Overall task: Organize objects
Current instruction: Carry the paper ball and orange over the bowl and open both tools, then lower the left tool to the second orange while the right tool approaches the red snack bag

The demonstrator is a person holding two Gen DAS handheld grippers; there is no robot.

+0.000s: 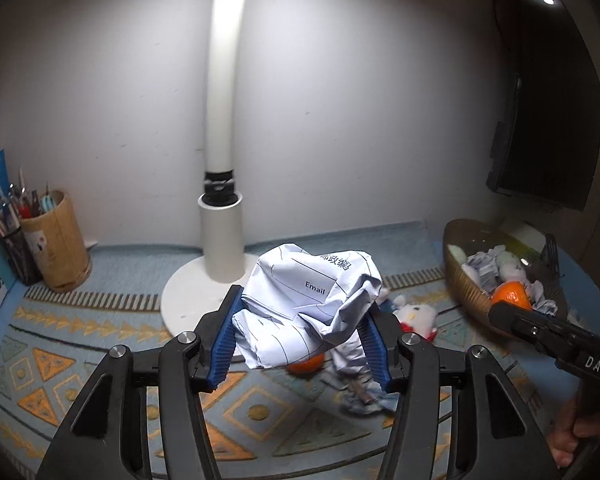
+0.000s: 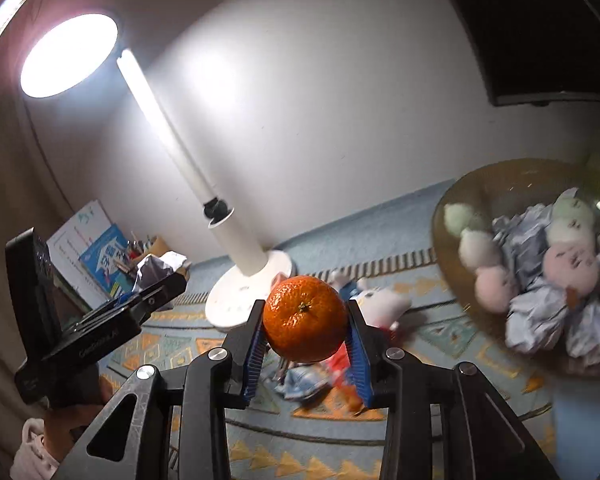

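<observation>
My left gripper (image 1: 300, 320) is shut on a crumpled sheet of printed white paper (image 1: 312, 300) and holds it above the patterned mat. An orange (image 1: 306, 364) lies on the mat under the paper, next to a small crumpled paper (image 1: 360, 396) and a white plush toy (image 1: 416, 316). My right gripper (image 2: 306, 320) is shut on another orange (image 2: 305, 318) and holds it in the air, left of the amber glass bowl (image 2: 452, 216). The bowl holds crumpled papers (image 2: 540, 312) and pastel plush toys (image 2: 568, 268). In the left wrist view the right gripper's orange (image 1: 510, 294) sits at the bowl's (image 1: 460, 276) near rim.
A white desk lamp with a round base (image 1: 188, 296) stands at the back middle. A bamboo pen cup (image 1: 58, 240) and a mesh holder (image 1: 20, 256) with books stand at the far left. A dark monitor (image 1: 552, 120) hangs at the right.
</observation>
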